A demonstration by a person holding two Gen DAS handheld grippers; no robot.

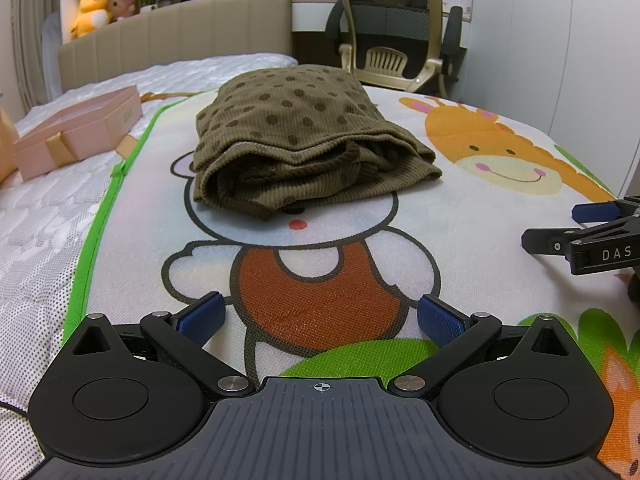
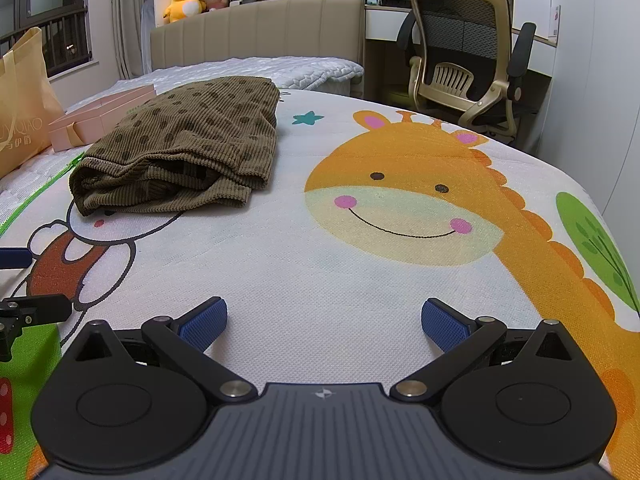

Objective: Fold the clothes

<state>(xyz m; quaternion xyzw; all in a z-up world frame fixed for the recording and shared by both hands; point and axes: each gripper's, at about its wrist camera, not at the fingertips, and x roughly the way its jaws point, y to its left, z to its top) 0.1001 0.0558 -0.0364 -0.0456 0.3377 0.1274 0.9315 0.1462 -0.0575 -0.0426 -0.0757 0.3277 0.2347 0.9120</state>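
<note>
Both grippers empty and spread wide over the cartoon mat, folded brown garment ahead.

The left gripper [image 1: 320,316] hovers low with its blue pads far apart and nothing between them, over the bear print on the cartoon mat [image 1: 460,216]. The right gripper [image 2: 324,318] is equally wide and empty, nearer the giraffe print. The brown polka-dot garment [image 1: 296,140] lies folded in a thick bundle on the mat, over the bear's head, well apart from both grippers, its layered open edge facing them. Left of the garment, off the mat on the white mattress [image 1: 36,224], sits a pink gift box [image 1: 80,128]. Beyond the garment stand the beige headboard [image 1: 180,44] and an office chair [image 1: 396,36].
</note>
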